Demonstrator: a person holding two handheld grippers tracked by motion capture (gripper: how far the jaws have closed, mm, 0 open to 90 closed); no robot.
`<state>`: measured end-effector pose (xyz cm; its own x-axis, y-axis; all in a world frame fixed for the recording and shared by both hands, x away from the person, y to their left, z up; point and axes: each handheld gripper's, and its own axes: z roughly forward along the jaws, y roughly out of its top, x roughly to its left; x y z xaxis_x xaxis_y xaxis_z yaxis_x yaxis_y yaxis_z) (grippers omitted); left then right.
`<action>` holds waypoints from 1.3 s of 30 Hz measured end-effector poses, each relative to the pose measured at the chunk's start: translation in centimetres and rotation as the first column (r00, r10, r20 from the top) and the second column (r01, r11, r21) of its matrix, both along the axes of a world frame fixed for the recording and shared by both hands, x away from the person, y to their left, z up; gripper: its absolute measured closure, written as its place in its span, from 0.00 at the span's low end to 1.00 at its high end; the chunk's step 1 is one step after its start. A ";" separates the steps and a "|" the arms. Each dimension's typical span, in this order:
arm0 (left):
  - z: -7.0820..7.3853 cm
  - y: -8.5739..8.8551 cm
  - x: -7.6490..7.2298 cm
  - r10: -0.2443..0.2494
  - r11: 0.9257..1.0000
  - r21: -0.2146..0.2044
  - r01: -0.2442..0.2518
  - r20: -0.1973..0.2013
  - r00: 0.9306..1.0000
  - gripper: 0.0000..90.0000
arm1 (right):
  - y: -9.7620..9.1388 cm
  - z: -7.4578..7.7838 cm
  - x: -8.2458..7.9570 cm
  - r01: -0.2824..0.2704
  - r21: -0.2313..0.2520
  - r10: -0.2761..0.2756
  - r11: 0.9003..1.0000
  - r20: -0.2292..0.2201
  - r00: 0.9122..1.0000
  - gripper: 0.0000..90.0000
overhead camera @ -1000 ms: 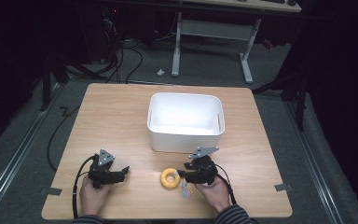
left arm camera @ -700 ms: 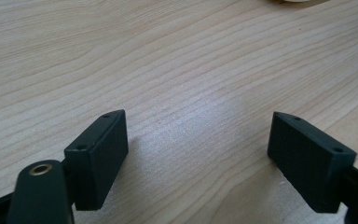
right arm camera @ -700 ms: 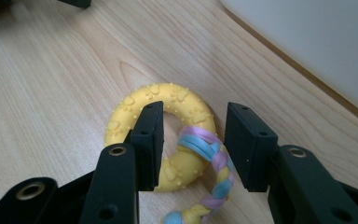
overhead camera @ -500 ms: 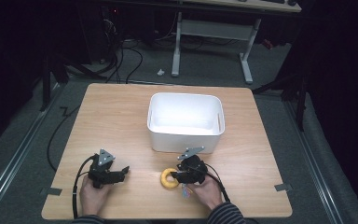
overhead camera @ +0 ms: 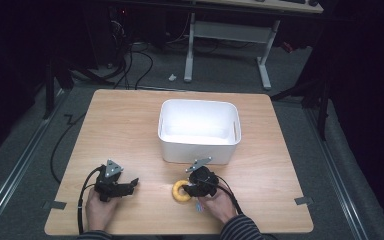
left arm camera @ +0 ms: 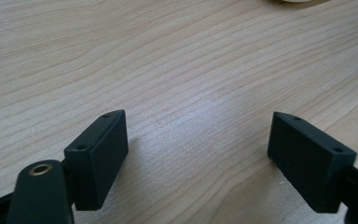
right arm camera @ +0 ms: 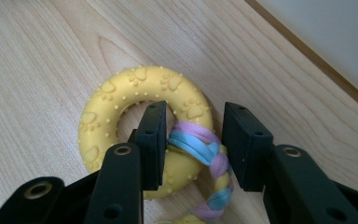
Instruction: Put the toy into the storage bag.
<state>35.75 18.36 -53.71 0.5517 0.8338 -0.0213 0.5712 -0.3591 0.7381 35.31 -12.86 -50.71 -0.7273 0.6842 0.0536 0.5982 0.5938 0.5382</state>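
Observation:
A yellow rubber ring toy (overhead camera: 180, 191) with paw prints lies on the wooden table (overhead camera: 130, 130), in front of the white bin. A pink-and-blue braided rope (right arm camera: 200, 145) is looped around it. My right gripper (overhead camera: 192, 188) sits over the ring's right side. In the right gripper view, my right gripper (right arm camera: 194, 140) has one jaw in the ring's (right arm camera: 121, 93) hole and the other outside, pressed against the roped section. My left gripper (overhead camera: 131, 184) rests on the table at front left, pointing right. In its own view my left gripper (left arm camera: 198, 149) is open over bare wood.
A white rectangular bin (overhead camera: 197, 150) stands empty at the table's middle, just behind my right gripper; its wall (right arm camera: 335, 37) shows at the top right of the right gripper view. Cables and desk legs lie on the floor beyond the table.
My right gripper slid left along the front of the bin onto the ring toy, and its jaws now bracket the ring. The left gripper stayed in place.

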 end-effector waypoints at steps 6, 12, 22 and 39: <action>0.0 0.0 0.0 0.000 1.000 0.001 0.000 -0.001 1.000 0.23 | 0.1 0.0 0.0 -0.006 -0.004 0.006 1.000 -0.005 1.000 0.71; 0.0 0.0 0.0 0.000 1.000 -0.003 0.000 -0.001 1.000 0.23 | -0.1 0.1 0.2 -0.018 0.013 0.018 1.000 -0.016 1.000 0.73; 0.0 0.1 0.0 0.002 1.000 -0.009 -0.002 -0.001 1.000 0.23 | -0.2 0.6 -0.3 -0.028 0.011 0.028 1.000 0.013 1.000 0.74; 0.0 0.1 0.0 0.003 1.000 -0.008 -0.003 0.000 1.000 0.23 | -2.7 2.6 -0.9 -0.002 0.053 -0.001 0.999 0.051 0.999 0.74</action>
